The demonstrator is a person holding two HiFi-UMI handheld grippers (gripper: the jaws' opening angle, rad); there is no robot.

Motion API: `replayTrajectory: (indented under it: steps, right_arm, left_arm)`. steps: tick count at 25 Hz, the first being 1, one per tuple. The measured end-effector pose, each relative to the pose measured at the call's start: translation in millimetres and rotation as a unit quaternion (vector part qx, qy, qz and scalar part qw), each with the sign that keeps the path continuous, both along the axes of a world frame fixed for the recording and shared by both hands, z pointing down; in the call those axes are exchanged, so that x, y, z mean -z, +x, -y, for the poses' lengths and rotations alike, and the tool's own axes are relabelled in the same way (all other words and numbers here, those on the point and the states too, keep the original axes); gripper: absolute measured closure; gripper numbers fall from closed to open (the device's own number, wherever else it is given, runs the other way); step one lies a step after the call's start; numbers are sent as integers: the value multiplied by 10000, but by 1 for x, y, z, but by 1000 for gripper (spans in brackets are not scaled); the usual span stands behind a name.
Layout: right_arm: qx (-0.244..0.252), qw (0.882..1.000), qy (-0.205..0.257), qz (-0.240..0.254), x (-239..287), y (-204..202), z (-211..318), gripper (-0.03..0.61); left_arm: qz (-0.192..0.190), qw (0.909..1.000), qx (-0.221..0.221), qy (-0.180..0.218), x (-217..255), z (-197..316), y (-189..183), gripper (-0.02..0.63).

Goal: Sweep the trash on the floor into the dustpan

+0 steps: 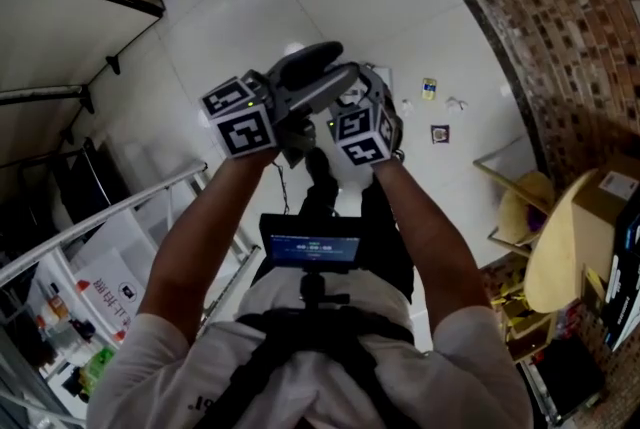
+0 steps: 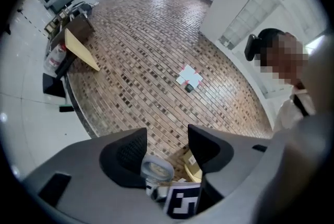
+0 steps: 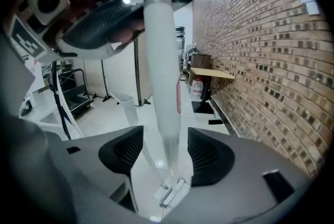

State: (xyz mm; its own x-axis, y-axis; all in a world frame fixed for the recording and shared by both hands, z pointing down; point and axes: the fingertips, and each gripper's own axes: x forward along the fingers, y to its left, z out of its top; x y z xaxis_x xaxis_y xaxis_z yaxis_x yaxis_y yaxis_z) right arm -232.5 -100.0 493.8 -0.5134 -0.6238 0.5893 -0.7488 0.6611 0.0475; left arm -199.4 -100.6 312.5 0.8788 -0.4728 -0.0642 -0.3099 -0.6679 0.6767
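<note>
A pale grey-white handle (image 3: pixel 162 71) rises from the floor between the jaws of my right gripper (image 3: pixel 164 152). The jaws stand open, with a gap on each side of the handle. A white clip-like part (image 3: pixel 169 194) sits at the handle's foot. My left gripper (image 2: pixel 167 142) is open and points at the brick wall; low between its jaws show a pale round end (image 2: pixel 156 168) and the right gripper's marker cube (image 2: pixel 182 202). In the head view both grippers, left (image 1: pixel 300 77) and right (image 1: pixel 372 92), are held close together above the tiles. Small trash scraps (image 1: pixel 430 88) (image 1: pixel 440 133) lie beyond them.
A curved brick wall (image 1: pixel 540 27) bounds the white tile floor on the right. A yellow chair (image 1: pixel 525 207), a round wooden top (image 1: pixel 555 237) and a cardboard box (image 1: pixel 605 202) stand by it. A metal rack (image 1: pixel 100 217) is at the left. A white bin (image 3: pixel 125 103) stands ahead.
</note>
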Motion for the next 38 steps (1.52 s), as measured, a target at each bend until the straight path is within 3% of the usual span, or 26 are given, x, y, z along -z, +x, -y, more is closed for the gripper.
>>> replayTrajectory:
  steps: [4,7,10,13,18,22,25,28,32,34,38]
  right_arm:
    - [-352,9993,-152,-18,-19,20,17,320]
    - [-705,9971,-274,-33,-36,47,29,324]
    - [-788,9962,-365,-64,-55,60,27,507]
    - [-660,9972,-186,-310,-48,62,23,575]
    - [-396,9972,205,-608,-21,80,25,578]
    - [-324,9979,270,-492,-3,107,19,578]
    - [-235,9978,321,-529,16,124,11,578]
    - [-121,9970,405,-653,31,140,1,578]
    - [-174,9958,438,-780,45,165,-7,578]
    - [-215,9947,445,-905,48,177,-10,578]
    - [-277,9926,370,-1120,43,195,-12,578]
  left_arm:
    - [-216,9978,-624,-99,6,-12,45,375]
    - [-381,9960,-790,-181,8,-11,71,376]
    - [-527,9939,-943,-231,10,-13,81,376]
    - [-485,9936,-1010,-154,11,-18,81,376]
    - [-240,9978,-617,-40,10,-18,42,376]
    - [-207,9998,-8,-61,13,-24,-13,376]
    - [-231,9971,633,-356,1,-36,-62,376]
    - [-283,9853,1414,-914,-32,-52,-113,376]
    - [-213,9543,2455,-1691,-89,-68,-170,376]
    - [-320,9406,2777,-1924,-111,-65,-186,373]
    - [-645,9211,3166,-2171,-147,-38,-204,277]
